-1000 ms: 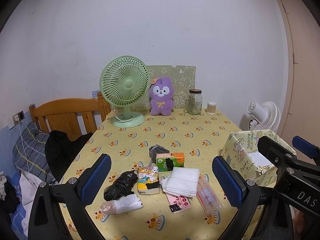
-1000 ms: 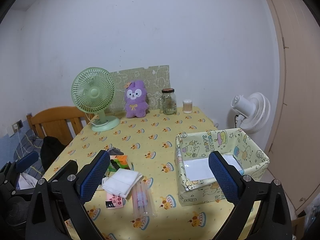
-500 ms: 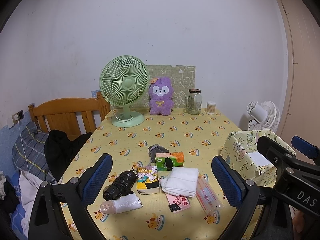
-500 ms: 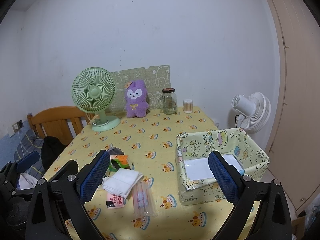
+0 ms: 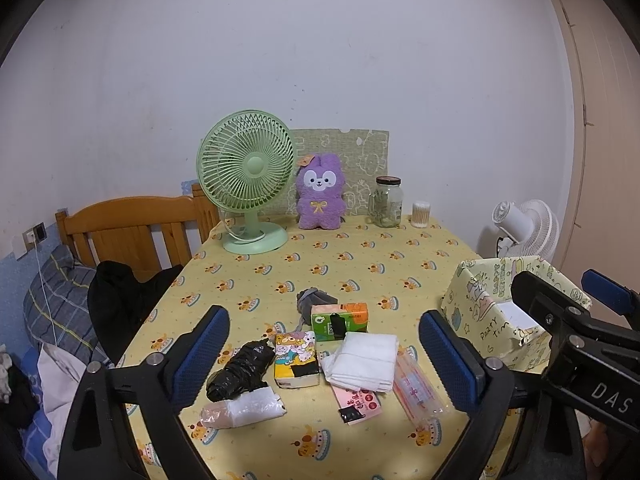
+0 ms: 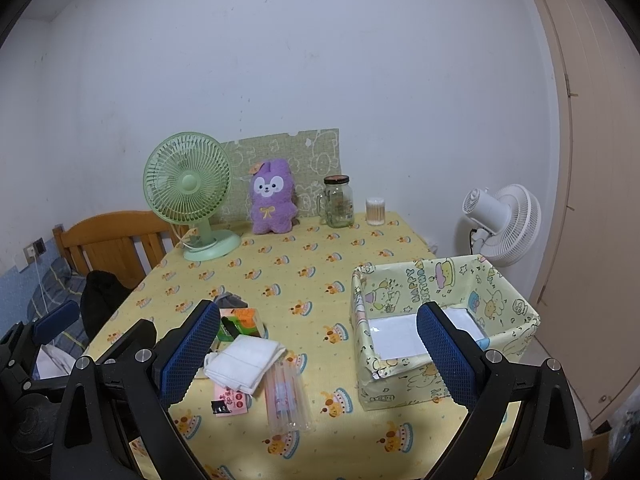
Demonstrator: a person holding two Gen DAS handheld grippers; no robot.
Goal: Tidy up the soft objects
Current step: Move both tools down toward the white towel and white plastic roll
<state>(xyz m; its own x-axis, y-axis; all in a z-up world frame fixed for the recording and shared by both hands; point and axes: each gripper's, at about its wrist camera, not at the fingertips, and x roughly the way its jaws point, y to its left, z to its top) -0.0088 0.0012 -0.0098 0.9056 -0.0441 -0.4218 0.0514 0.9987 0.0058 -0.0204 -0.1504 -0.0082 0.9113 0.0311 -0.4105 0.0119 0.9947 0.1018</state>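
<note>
Two wrist views over a table (image 5: pixel 360 256) w/ yellow cake-print cloth.

Left wrist view: left gripper (image 5: pixel 326 354) at bottom centre, blue-padded jaws spread wide and just been narrowing a bit, nothing between them; they hang above the pile, not touching it. Soft items cluster at lower centre: black plastic bag (image 5: pixel 240 370), clear bag w/ white stuff (image 5: pixel 244 406) just below it, cartoon-print tissue pack (image 5: pixel 296 358), green-orange tissue pack (image 5: pixel 339 320) above that, grey pouch (image 5: pixel 314 300) behind it, folded white cloth (image 5: pixel 366 362), pink packet (image 5: pixel 356 400) partly under the cloth, clear tube pack (image 5: pixel 418 394) to its right.

Containers: paper-wrapped box (image 6: pixel 442 320) at centre right of right wrist view, open top, cartoon print outside; inside only a white liner on the floor, no soft items in it. In left view it sits at right edge, partly hidden by the other tool. Glass jar (image 6: pixel 339 202) w/ dark lid at back of table, contents unclear. Small clear tub of cotton swabs (image 6: pixel 376 211) just right of the jar.

Right gripper (image 6: pixel 316 356) at bottom centre of its view, jaws released and wide, holding nothing; left pad over the white cloth's edge, right pad over the box's interior.

Back of table: green desk fan (image 5: pixel 250 178), purple plush (image 5: pixel 320 192) beside it.
</note>
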